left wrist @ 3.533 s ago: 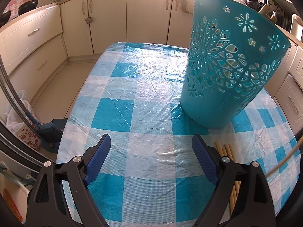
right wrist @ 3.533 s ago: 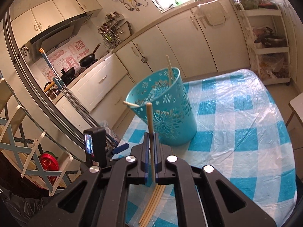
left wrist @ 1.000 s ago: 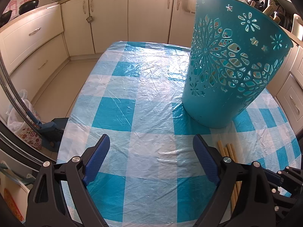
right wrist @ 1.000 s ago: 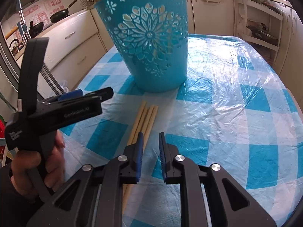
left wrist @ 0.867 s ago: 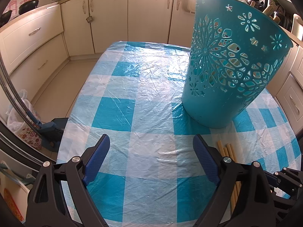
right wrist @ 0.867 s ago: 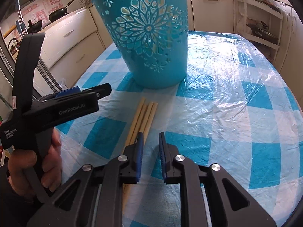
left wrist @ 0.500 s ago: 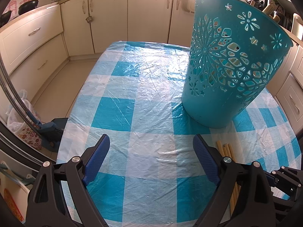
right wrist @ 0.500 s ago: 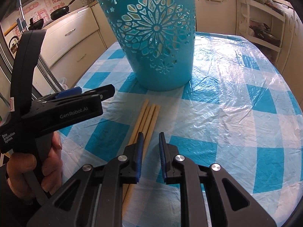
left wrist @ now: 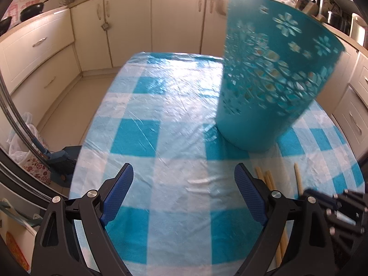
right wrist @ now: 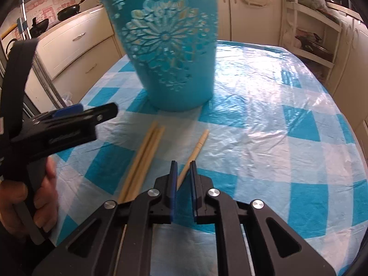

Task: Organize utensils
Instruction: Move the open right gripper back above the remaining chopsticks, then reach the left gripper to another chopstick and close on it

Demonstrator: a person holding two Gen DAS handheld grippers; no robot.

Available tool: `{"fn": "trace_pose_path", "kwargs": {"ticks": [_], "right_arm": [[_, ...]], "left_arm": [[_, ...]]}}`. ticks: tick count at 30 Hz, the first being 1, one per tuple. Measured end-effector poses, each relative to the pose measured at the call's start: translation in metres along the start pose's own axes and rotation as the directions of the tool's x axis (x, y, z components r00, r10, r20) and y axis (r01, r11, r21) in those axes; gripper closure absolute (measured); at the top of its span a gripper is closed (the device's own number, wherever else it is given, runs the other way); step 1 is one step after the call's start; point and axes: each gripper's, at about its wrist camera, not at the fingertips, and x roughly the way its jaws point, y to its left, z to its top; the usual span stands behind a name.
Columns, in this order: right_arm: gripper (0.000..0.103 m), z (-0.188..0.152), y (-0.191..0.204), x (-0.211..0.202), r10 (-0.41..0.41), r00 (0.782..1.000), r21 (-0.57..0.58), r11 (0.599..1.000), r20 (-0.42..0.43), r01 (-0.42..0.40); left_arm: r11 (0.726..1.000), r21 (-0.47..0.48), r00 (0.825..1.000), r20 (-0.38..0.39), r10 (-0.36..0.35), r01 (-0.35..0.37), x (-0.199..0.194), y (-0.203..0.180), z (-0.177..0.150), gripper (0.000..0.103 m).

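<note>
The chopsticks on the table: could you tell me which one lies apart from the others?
The lone chopstick, running between the right gripper's closing jaws; the others lie bundled to its left.

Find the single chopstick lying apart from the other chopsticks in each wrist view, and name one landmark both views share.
Left wrist view: the single chopstick is at lower right, right of the paired chopsticks.
Right wrist view: the single chopstick is at centre, running down between the right gripper fingers.
Shared landmark: the teal basket on the checked tablecloth.
</note>
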Motion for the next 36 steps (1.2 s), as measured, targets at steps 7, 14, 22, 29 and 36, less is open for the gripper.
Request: {"fn": "trace_pose_path", "kwargs": {"ticks": [7,14,22,29,36], "right_arm": [[0.094,-0.006,-0.012,-0.005,0.022,0.999,0.032,0.999,0.027,-0.023],[0.094,-0.006,-0.018,-0.007,0.054,0.998,0.050,0.997,0.035,-0.056],[0.094,-0.007,-0.022,-0.008,0.073,0.997,0.049,0.996,0.032,-0.074],[0.094,-0.006,-0.024,-0.008,0.078,0.997,0.046,0.996,0.027,-0.080],[0.094,-0.008,-0.021,-0.011,0.086,0.996,0.012,0.996,0.008,-0.086]], "left_arm": [[0.995,0.047,0.993,-0.083,-0.079,0.083,-0.007,-0.028,-0.020,0.017],[0.994,0.079,0.992,-0.114,-0.060,0.070,-0.006,-0.042,-0.025,0.017],[0.993,0.114,0.993,-0.119,-0.024,0.038,-0.007,-0.047,-0.027,0.017],[0.992,0.128,0.990,-0.142,0.015,0.004,-0.001,-0.054,-0.022,0.017],[0.990,0.136,0.991,-0.137,0.000,0.019,-0.002,-0.052,-0.023,0.024]]}}
